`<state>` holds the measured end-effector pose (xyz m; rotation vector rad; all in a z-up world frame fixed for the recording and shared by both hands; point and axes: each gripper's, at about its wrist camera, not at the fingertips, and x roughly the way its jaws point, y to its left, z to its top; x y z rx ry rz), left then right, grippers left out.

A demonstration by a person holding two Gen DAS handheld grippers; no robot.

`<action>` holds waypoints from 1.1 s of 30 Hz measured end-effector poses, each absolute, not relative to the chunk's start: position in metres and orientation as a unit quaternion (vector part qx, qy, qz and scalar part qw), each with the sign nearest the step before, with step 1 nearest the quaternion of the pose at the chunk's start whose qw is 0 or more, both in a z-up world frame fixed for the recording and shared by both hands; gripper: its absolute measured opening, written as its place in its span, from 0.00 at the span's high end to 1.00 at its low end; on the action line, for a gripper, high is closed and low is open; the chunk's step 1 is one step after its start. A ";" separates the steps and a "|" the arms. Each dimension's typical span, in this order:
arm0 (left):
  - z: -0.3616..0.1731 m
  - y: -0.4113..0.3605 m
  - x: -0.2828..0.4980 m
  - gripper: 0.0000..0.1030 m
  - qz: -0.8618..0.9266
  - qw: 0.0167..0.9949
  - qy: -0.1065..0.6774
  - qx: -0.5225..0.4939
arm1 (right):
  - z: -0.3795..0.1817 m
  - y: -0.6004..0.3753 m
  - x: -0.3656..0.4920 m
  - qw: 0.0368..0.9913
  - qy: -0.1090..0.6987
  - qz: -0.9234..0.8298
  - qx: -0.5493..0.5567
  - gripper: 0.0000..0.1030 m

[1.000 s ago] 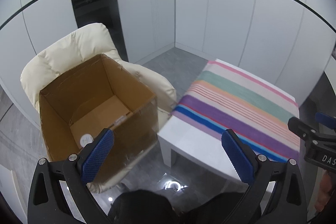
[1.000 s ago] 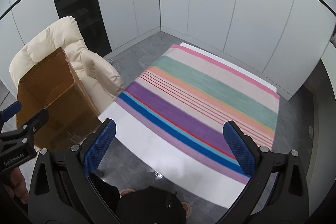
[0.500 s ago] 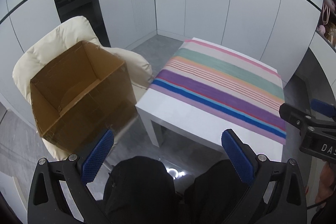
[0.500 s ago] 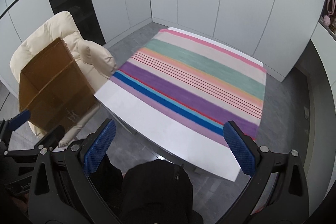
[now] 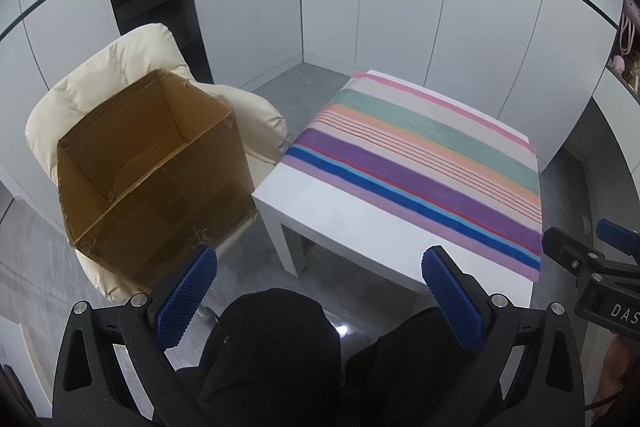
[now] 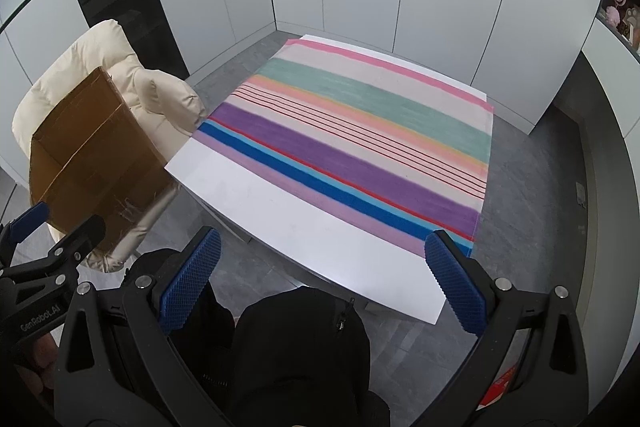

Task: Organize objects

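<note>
On the cream chair (image 5: 100,83): an open cardboard box (image 5: 152,167) sits, tilted.
Beside the chair: a white table (image 6: 280,211) with a striped cloth (image 6: 360,139) (nothing lies on it).
Left gripper (image 5: 320,291): fingers spread wide, grasping nothing.
Right gripper (image 6: 320,267): fingers also spread, grasping nothing.

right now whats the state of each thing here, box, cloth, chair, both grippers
cardboard box: open at the top, tilted, resting on the chair, nothing seen inside
striped cloth: spread flat on the white table
cream chair: holding the box
left gripper: open, holding nothing
right gripper: open, holding nothing
</note>
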<state>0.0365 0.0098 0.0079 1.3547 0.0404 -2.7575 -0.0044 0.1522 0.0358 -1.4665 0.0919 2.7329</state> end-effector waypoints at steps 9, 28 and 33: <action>0.006 0.016 0.036 0.00 -0.896 0.021 0.006 0.443 | 0.034 0.156 -0.001 0.025 0.030 0.880 -0.474 0.00; 0.011 0.023 0.042 0.00 -0.904 0.006 -0.007 0.427 | 0.033 0.159 0.000 0.025 0.032 0.880 -0.472 0.00; 0.012 0.022 0.043 0.00 -0.904 0.004 -0.007 0.428 | 0.034 0.159 0.000 0.025 0.032 0.880 -0.473 0.00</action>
